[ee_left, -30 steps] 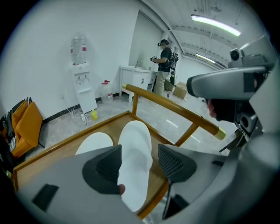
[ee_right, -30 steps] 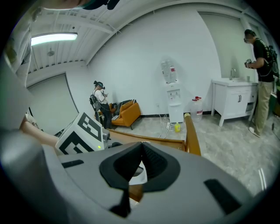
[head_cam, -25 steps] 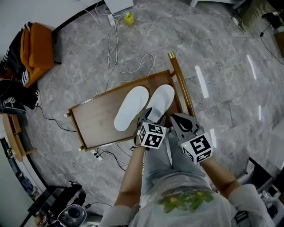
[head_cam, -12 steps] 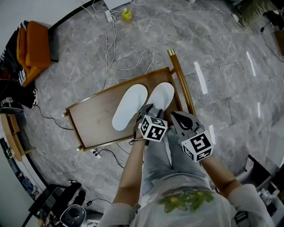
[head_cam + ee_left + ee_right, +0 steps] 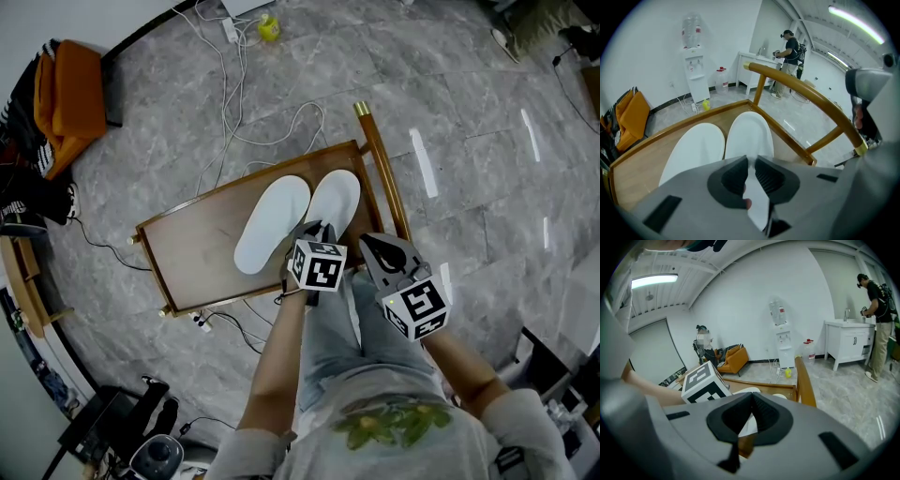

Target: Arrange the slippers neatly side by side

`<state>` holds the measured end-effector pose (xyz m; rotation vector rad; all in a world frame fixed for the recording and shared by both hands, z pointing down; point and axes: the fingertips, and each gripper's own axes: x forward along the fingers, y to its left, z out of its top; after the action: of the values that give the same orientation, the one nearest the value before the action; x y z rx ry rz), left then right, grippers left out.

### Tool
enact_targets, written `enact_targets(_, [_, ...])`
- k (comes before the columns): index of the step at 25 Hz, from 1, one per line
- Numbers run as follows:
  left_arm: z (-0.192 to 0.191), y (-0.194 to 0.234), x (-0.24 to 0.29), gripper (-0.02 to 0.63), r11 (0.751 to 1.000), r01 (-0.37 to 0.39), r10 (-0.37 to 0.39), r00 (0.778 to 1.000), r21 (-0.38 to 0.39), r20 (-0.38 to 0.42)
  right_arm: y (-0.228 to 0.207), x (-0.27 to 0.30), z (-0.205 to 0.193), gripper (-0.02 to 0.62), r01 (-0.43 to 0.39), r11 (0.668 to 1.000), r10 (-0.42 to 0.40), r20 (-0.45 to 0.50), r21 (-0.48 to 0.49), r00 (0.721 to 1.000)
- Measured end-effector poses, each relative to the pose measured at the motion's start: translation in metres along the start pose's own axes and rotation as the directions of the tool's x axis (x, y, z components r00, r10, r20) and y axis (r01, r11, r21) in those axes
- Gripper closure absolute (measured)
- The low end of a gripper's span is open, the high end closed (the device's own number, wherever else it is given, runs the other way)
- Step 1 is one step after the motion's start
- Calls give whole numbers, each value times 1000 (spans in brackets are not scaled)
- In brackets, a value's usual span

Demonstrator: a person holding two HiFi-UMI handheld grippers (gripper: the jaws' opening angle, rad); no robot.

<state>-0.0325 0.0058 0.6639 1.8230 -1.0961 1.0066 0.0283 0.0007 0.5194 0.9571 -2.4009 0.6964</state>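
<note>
1. The person's legs in jeans (image 5: 328, 342) fill the near edge of the head view, with both forearms reaching forward from there.
2. The right gripper (image 5: 370, 244) (image 5: 751, 397) hangs over the near right corner of the bench. Its jaws are drawn together so the tips meet, and nothing is between them.
3. Just to its left, the left gripper (image 5: 314, 230) (image 5: 751, 161) points steeply down at the heel end of the right slipper (image 5: 336, 202) (image 5: 749, 133). Its jaws have just been closing. They are now nearly together, pinching the thin white heel edge of that slipper between the pads.
4. The right slipper lies flat on the wooden bench (image 5: 187, 253) (image 5: 642, 164), toe pointing away from the person, close to the bench's right end.
5. The left slipper (image 5: 272, 225) (image 5: 693, 150) lies flat just beside it, their inner edges touching or nearly so. Its heel is angled a little further to the left.
6. A curved wooden rail (image 5: 380, 173) (image 5: 811, 101) (image 5: 806, 380) runs along the bench's right end, just past the right slipper.
7. The bench stands on a grey marble floor (image 5: 469, 141), where white cables (image 5: 234, 103) trail away from its far side.
8. Further off, a small yellow bottle (image 5: 270, 31) (image 5: 788, 373) sits on the floor and an orange chair (image 5: 66, 103) (image 5: 733, 357) stands at the left.
9. Against the far wall are a water dispenser (image 5: 693, 65) (image 5: 780, 338) and a white cabinet (image 5: 848, 345), with a person (image 5: 876, 315) standing at the cabinet.
</note>
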Motion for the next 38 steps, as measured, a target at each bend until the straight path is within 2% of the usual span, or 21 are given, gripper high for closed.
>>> enact_targets(5, [6, -1, -1, 549, 993, 18, -18, 1000, -116, 5, -1, -2, 2, 589, 0, 1000, 0, 3, -1, 1000])
enact_targets(10, [12, 0, -2, 551, 960, 33, -29, 999, -278, 18, -3, -5, 2, 589, 0, 1000, 0, 6, -1, 1000])
enact_targets(16, [21, -4, -3, 551, 892, 42, -29, 999, -450, 37, -2, -7, 0, 589, -5, 1000, 5, 3, -1, 1000])
enact_targets(21, [23, -6, 6, 551, 809, 47, -24, 999, -586, 46, -3, -11, -1, 589, -1, 1000, 1, 12, 3, 1000])
enact_targets(23, [26, -7, 11, 551, 776, 68, -39, 997, -628, 60, -4, -12, 0, 589, -1, 1000, 1, 16, -1, 1000])
enact_targets(26, [30, -13, 17, 551, 751, 100, -69, 995, -652, 73, -4, -15, 1, 589, -1, 1000, 1, 15, -6, 1000])
enact_targets(29, [32, -20, 20, 549, 742, 118, -88, 993, -660, 78, -3, -19, 0, 589, 3, 1000, -3, 16, -1, 1000])
enact_targets(31, [35, -24, 22, 549, 746, 124, -95, 992, -654, 80, -4, -21, -2, 589, 7, 1000, -7, 17, 9, 1000])
enact_targets(35, [39, -31, 29, 551, 767, 129, -104, 992, -629, 77, -5, -22, -5, 589, 10, 1000, -11, 17, 17, 1000])
enact_targets(38, [39, -30, 30, 552, 792, 119, -98, 993, -599, 67, -4, -23, -6, 589, 12, 1000, -12, 15, 18, 1000])
